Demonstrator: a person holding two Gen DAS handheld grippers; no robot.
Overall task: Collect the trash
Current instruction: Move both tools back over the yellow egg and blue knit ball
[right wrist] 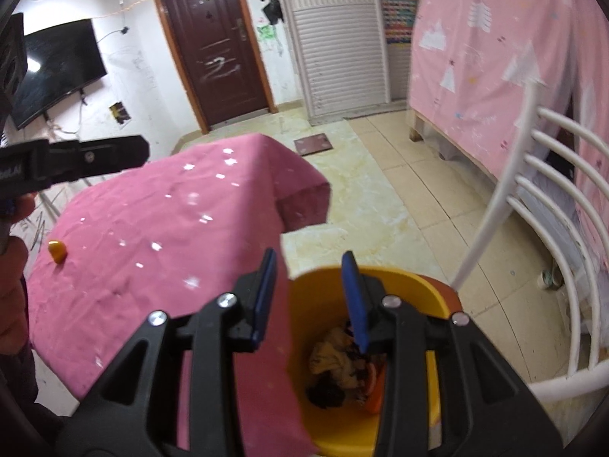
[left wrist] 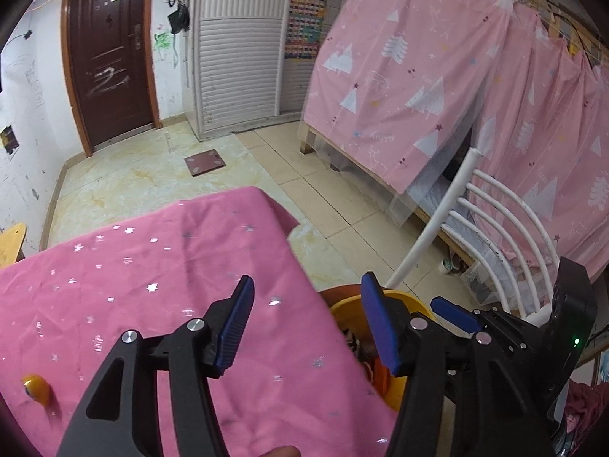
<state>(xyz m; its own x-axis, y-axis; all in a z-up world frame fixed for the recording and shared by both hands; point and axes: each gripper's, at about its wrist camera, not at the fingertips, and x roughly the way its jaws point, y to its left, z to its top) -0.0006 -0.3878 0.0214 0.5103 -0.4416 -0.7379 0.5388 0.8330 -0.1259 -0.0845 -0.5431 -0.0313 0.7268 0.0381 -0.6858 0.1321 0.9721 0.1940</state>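
Hovering with jaws spread and empty, both grippers sit by the desk's near right edge. The right gripper [right wrist: 308,297] hangs over the yellow bin [right wrist: 415,293], which already holds crumpled trash [right wrist: 342,365]. Farther left across the pink cloth [left wrist: 152,266] lies the small orange piece [left wrist: 36,388], nearer the left gripper [left wrist: 308,323], so that hand likely reaches leftward.

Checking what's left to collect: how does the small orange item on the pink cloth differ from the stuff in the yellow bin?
The small orange item lies alone on the pink tablecloth; the trash sits piled inside the yellow bin beside the table. The item is one glossy, rounded piece; the trash is crumpled and mixed, yellowish, dark and orange. Neither is between any jaws.
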